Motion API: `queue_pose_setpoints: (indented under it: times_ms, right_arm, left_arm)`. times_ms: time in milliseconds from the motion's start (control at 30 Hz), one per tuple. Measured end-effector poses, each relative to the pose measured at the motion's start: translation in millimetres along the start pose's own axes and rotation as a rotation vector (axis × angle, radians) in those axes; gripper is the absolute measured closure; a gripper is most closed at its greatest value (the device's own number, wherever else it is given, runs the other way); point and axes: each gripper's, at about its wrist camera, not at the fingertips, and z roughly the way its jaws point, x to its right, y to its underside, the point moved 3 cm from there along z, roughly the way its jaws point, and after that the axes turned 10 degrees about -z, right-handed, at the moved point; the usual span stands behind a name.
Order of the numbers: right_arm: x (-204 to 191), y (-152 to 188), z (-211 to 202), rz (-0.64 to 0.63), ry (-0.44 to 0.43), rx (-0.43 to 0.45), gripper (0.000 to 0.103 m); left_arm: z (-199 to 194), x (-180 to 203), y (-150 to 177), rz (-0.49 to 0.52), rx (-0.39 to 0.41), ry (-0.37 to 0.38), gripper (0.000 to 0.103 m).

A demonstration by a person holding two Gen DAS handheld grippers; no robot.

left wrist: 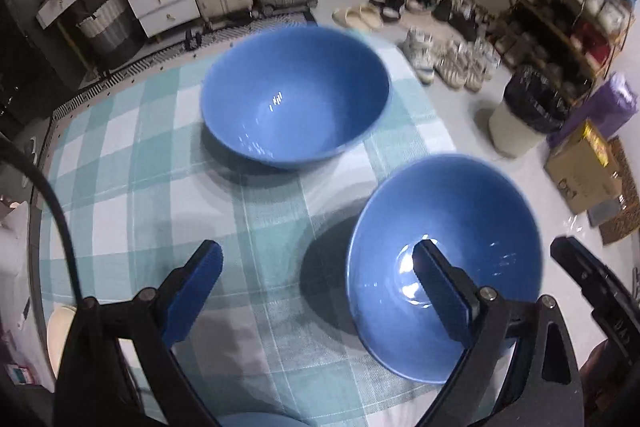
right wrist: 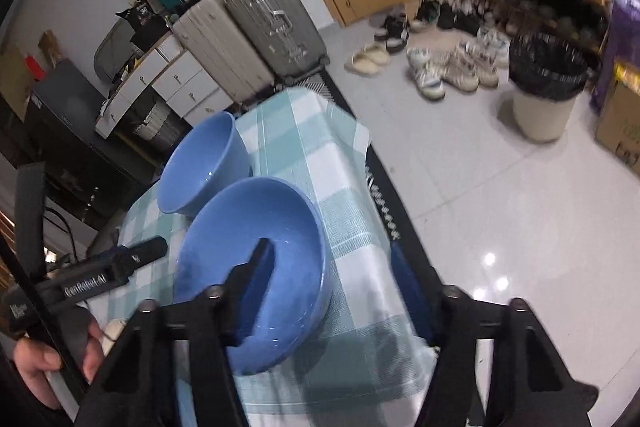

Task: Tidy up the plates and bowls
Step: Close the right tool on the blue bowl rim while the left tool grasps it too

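Right gripper [right wrist: 332, 267] part-open astride near bowl [right wrist: 248, 227] rim | left gripper [left wrist: 320, 267] open | bowls empty

We see two blue bowls, both upright and empty, glossy inside, standing on the checked cloth. The far bowl [left wrist: 295, 95] sits toward twelve o'clock in the left wrist view. The near bowl [left wrist: 472, 211] stands at four o'clock from it, apart, by the cloth's edge.
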Motion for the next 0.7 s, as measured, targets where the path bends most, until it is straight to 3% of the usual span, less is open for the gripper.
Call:
queue_pose_setpoints:
  times_ms: [100,267,400,500,667,700]
  right_arm:
    - [4,0,16,0.007,-0.002,-0.034,0.047]
    - [3,0,33,-0.013,-0.002,-0.069,0.057]
    - [3,0,45,-0.021,-0.017,-0.105,0.059]
    - [3,0,57,-0.023,-0.026,-0.136,0.061]
    - [-5,1,66,-0.050,-0.034,-0.163,0.077]
    - [-7,1,68,-0.051,-0.037,-0.169,0.079]
  left_arm:
    - [16,7,1,-0.002,-0.050,0.008,0.007]
    - [28,6,0,-0.057,-0.055,0.005,0.007]
    - [39,9,-2,-0.058,-0.092,0.005,0.007]
    - [49,11,-1,-0.073,-0.143,0.014,0.020]
    - [61,20,8,-0.021,-0.189,0.002,0.049]
    - [63,22,10,-0.012,-0.195,0.001,0.051]
